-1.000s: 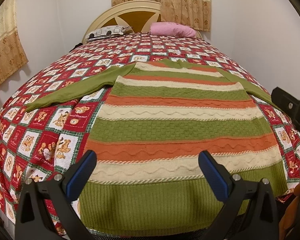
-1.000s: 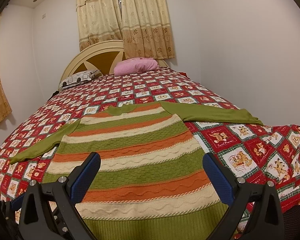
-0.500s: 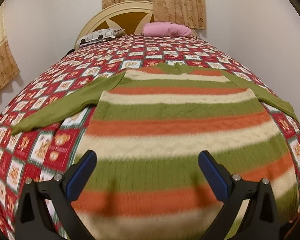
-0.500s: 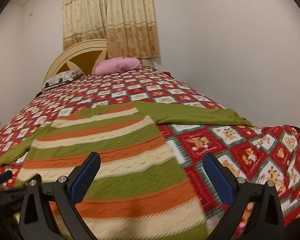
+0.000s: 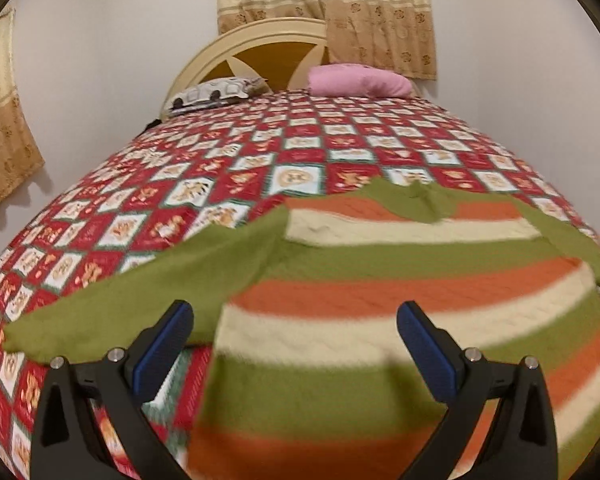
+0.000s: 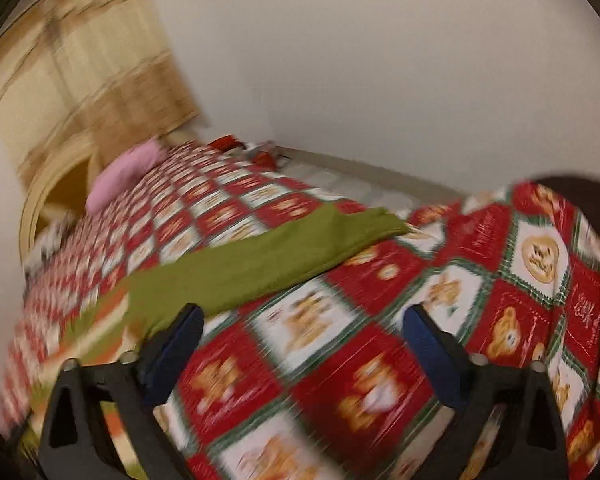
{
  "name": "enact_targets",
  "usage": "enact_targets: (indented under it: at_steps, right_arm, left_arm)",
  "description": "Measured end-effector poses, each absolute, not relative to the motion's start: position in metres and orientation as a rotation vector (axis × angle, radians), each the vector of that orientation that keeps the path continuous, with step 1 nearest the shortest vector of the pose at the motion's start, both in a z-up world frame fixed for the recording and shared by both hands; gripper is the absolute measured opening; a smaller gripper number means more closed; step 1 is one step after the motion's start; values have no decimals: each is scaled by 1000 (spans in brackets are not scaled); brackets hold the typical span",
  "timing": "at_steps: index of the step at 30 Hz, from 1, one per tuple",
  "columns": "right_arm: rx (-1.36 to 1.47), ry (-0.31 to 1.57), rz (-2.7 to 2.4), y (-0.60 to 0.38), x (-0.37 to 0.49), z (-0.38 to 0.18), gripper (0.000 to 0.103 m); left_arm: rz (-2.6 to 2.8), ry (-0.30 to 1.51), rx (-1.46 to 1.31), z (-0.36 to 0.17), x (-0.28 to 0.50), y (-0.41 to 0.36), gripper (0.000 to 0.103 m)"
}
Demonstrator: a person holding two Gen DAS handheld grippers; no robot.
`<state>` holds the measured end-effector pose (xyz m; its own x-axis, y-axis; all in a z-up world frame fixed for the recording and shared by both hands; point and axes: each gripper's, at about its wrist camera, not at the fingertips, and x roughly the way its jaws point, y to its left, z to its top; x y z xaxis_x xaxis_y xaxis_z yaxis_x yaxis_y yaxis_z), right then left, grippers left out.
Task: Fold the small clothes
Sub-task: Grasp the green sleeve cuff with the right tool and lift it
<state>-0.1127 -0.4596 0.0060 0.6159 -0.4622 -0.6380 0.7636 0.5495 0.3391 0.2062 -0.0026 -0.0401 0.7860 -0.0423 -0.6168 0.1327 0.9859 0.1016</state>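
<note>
Grippers shifted from hem to sleeves; sweater (image 5: 400, 280) unfolded.
Your left gripper (image 5: 291, 344) gapes empty; right gripper (image 6: 300, 344), jaws just narrowing, grips nothing beside right sleeve (image 6: 267, 256).

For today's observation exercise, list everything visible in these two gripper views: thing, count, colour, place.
sweater: one, green, orange and cream stripes with plain green sleeves, spread flat on the quilt
quilt: one, red, white and green patchwork with bears, covering the bed
pink pillow: one, at the headboard
patterned pillow: one, white with dark print, beside the pink one
headboard: one, cream with brown panels, against the wall
curtains: beige, behind the headboard and at the left edge
left gripper: black with blue fingers, open over the sweater's body
right gripper: black with blue fingers, apart and empty, jaws just closing, over the quilt beside the green sleeve
</note>
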Motion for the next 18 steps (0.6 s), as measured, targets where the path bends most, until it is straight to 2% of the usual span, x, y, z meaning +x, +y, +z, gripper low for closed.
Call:
enact_targets:
  at_steps: [2, 8, 11, 18]
  right_arm:
    - [720, 536, -798, -492, -114, 0, 69]
    - [877, 623, -820, -565, -89, -25, 67]
    - [911, 684, -842, -584, -69, -40, 53]
    - [1044, 715, -896, -616, -49, -77, 52]
  left_arm:
    - [-62, 677, 148, -50, 217, 0, 103]
    - [-59, 828, 35, -70, 236, 18, 103]
    - [-58, 888, -7, -80, 241, 21, 103]
    - [-58, 929, -40, -86, 247, 22, 103]
